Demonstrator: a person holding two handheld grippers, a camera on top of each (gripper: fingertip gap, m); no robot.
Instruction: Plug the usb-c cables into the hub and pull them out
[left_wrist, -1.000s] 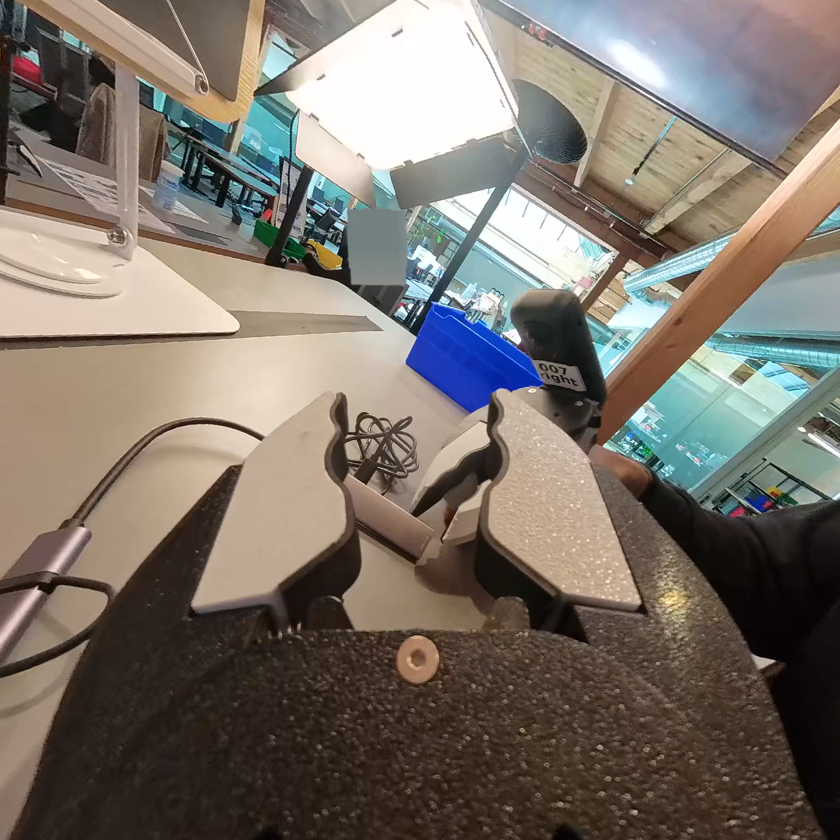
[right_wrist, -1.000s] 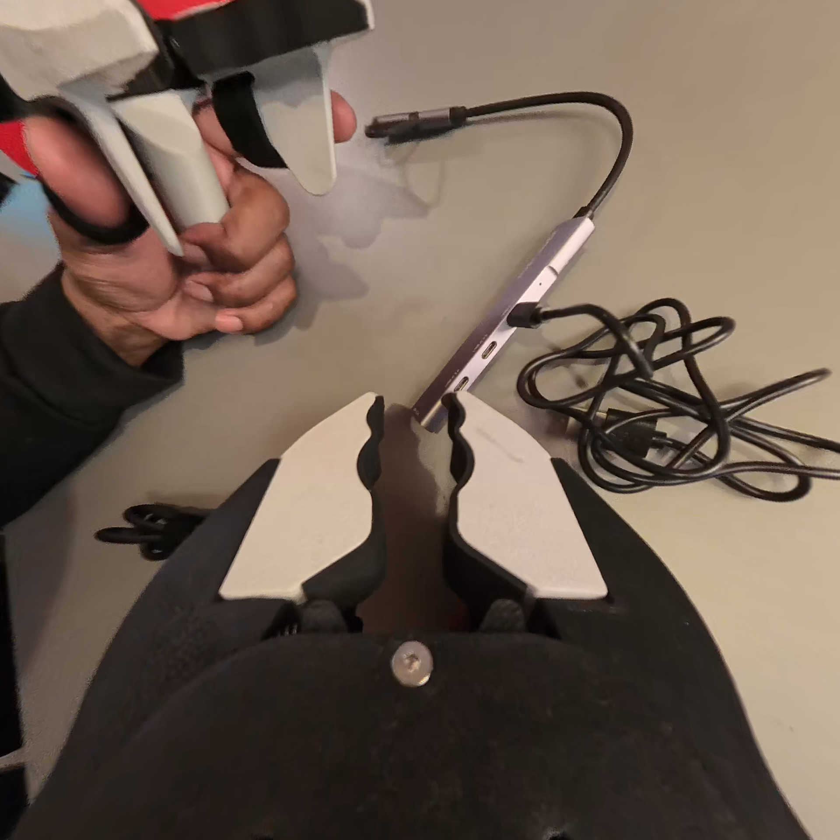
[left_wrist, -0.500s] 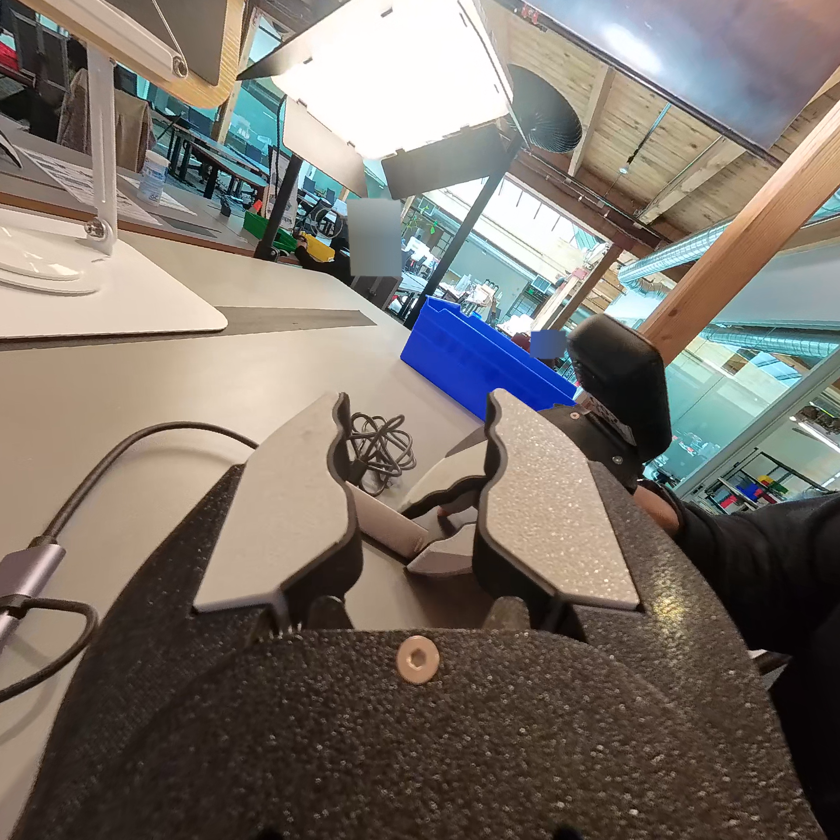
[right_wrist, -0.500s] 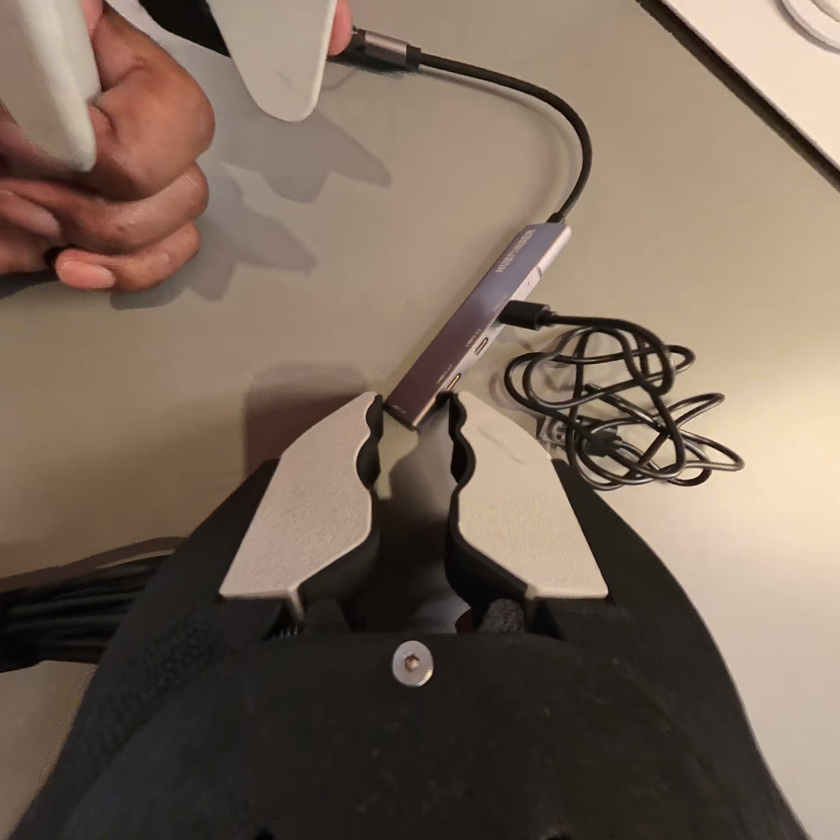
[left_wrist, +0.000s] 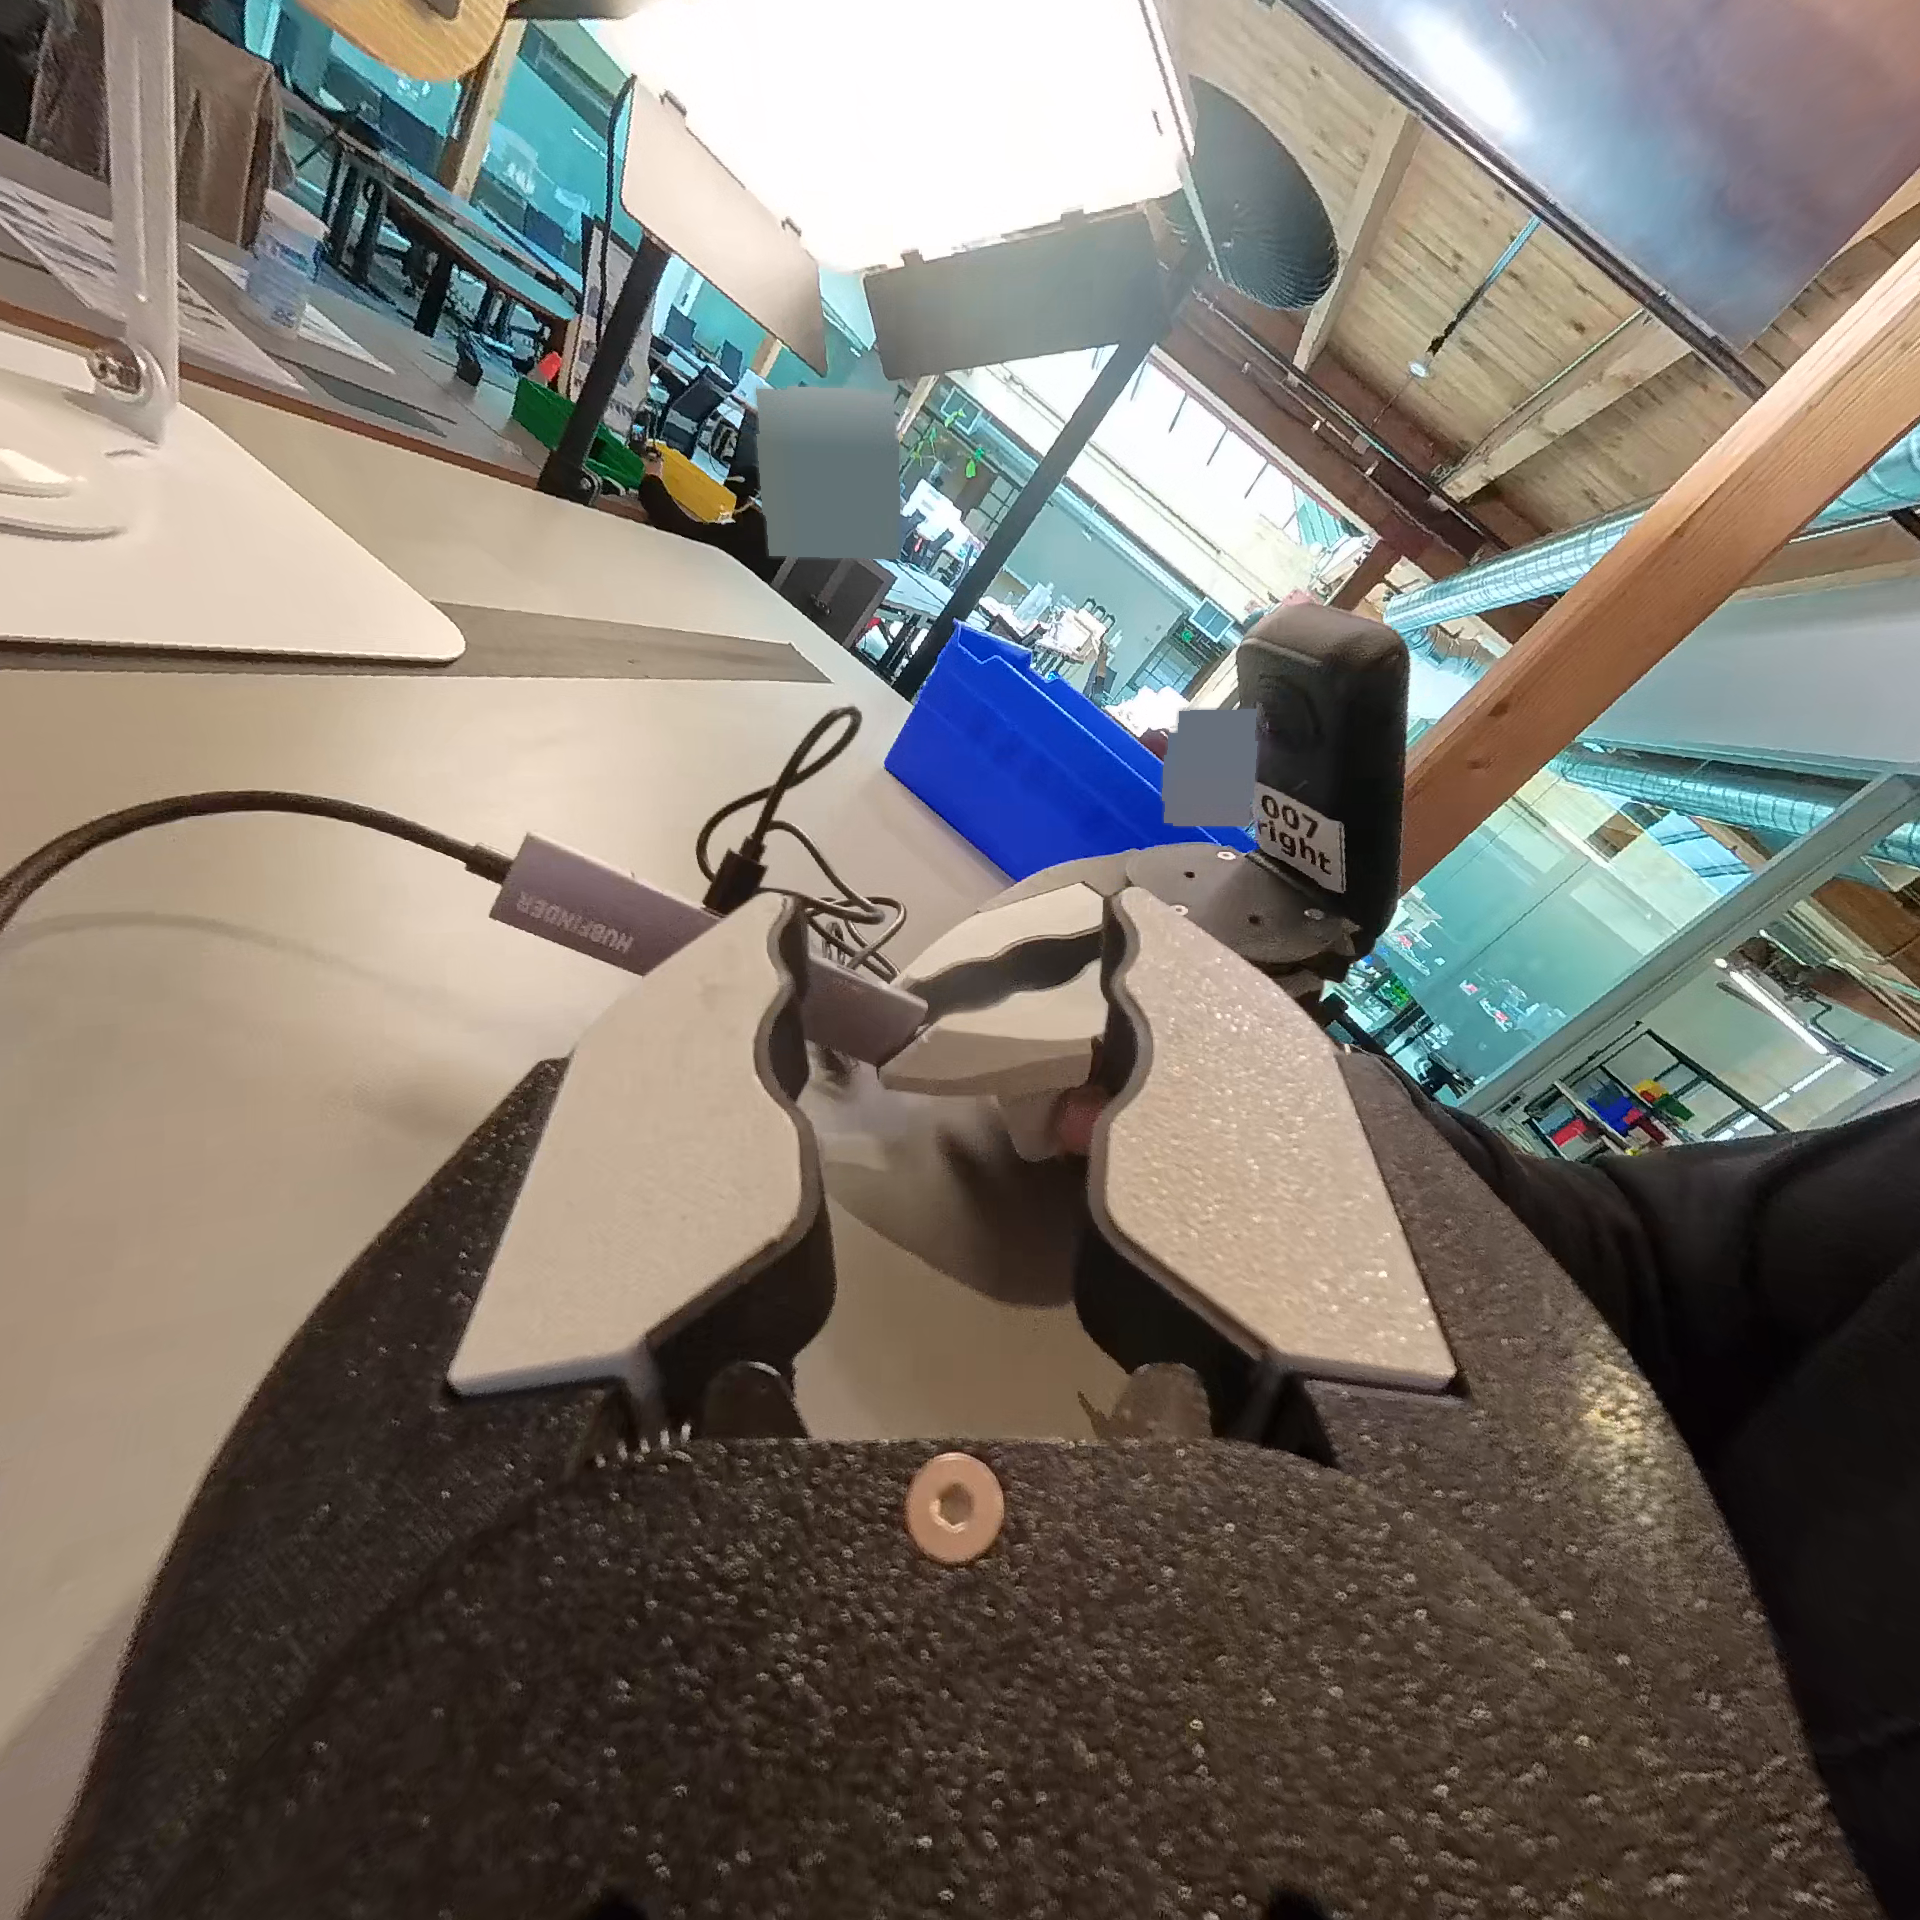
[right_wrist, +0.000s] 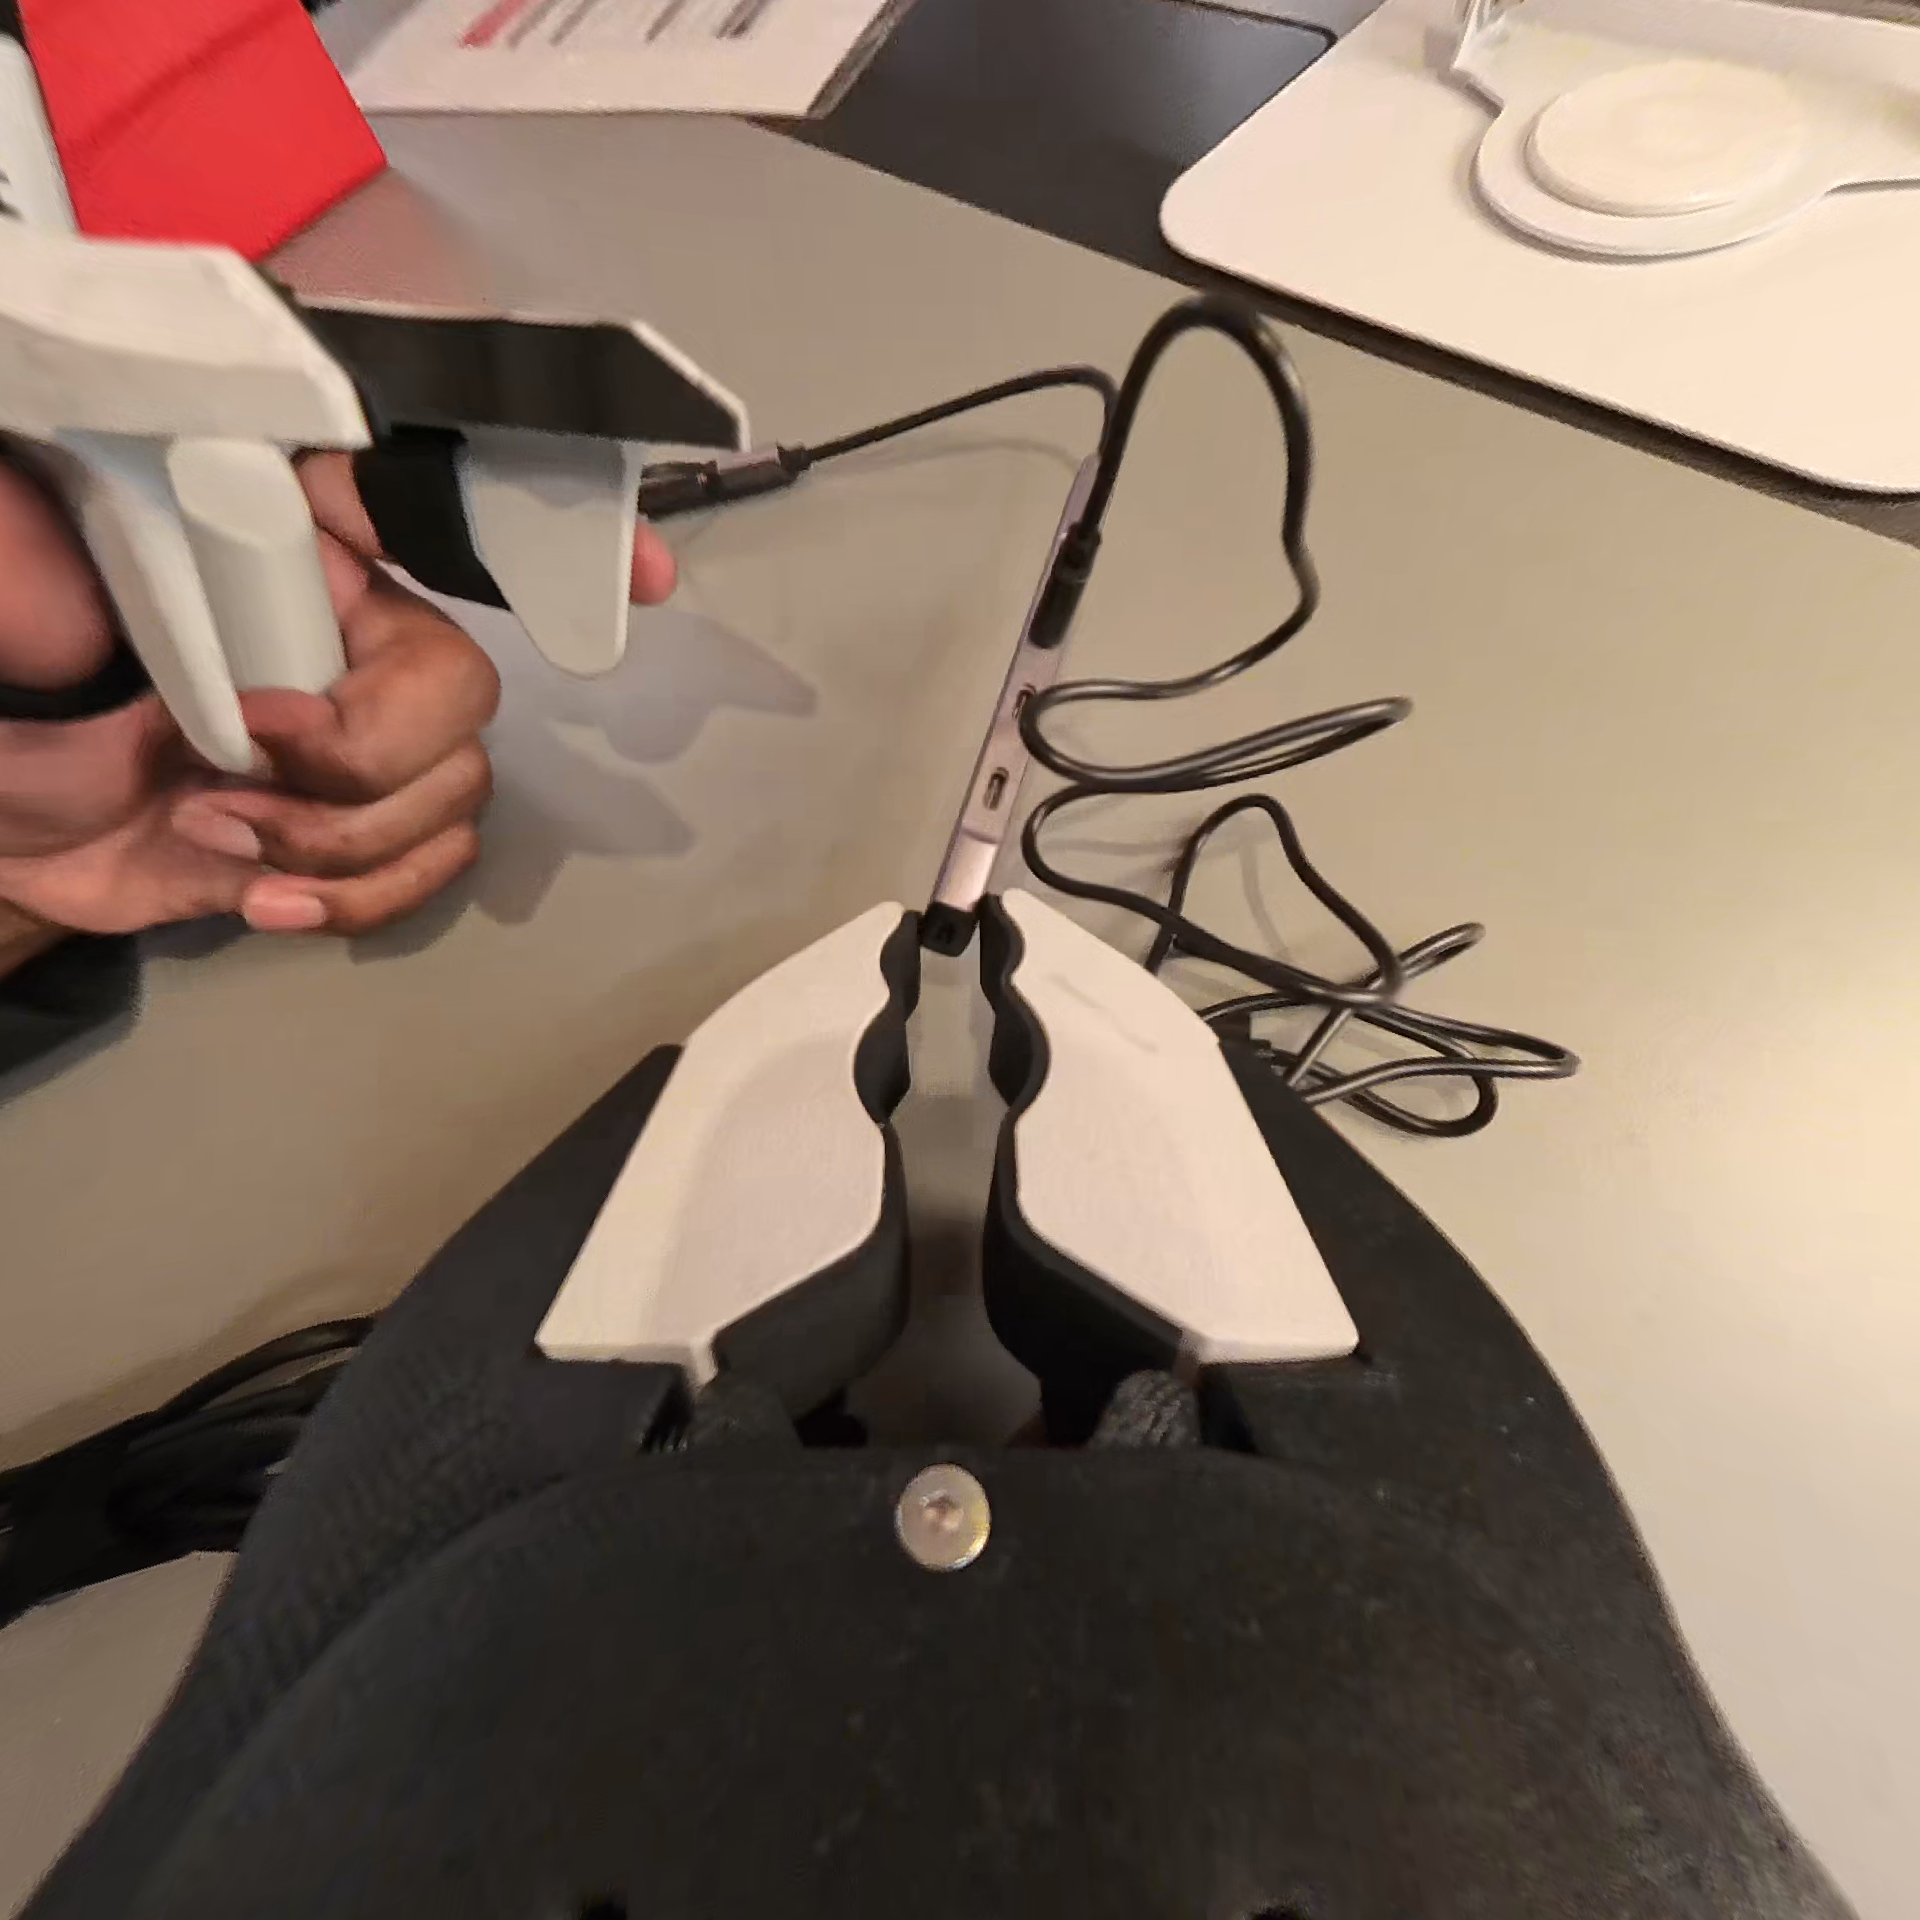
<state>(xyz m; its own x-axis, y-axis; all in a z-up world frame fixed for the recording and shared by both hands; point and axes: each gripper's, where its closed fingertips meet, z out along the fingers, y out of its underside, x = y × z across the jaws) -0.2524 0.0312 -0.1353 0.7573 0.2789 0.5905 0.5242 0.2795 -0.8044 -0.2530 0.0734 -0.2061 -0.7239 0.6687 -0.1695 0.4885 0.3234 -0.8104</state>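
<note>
- The right claw (right_wrist: 948, 914) gripped the near end of the hub (right_wrist: 1023, 727), its two fingers closed on that end with only the hub's thickness between them.
- The hub, a slim grey bar, stretched away from that claw over the beige worktop (right_wrist: 1558, 727); in the right wrist view it appeared tilted on edge, with its row of ports facing right.
- A black cable (right_wrist: 1226, 831) was plugged into one of the ports on the far half of the hub, and the rest of it lay in loose loops on the worktop to the right (one loop arched up beside the hub's far end).
- The hub's own short lead (right_wrist: 935, 421) ran from its far end to the left, ending in a plug (right_wrist: 727, 483) that lay just beside the left claw's fingers (right_wrist: 561, 561); whether they touched it I cannot tell.
- The left claw (left_wrist: 940, 966) stood open, with a wide gap between its fingers and nothing held.
- Seen from the left wrist view, the hub (left_wrist: 623, 920) passed behind the left finger and met the right claw (left_wrist: 914, 1023) in the gap.
- A white flat base (right_wrist: 1558, 291) sat at the far right of the worktop, and a blue bin (left_wrist: 1018, 790) stood at its far edge.
</note>
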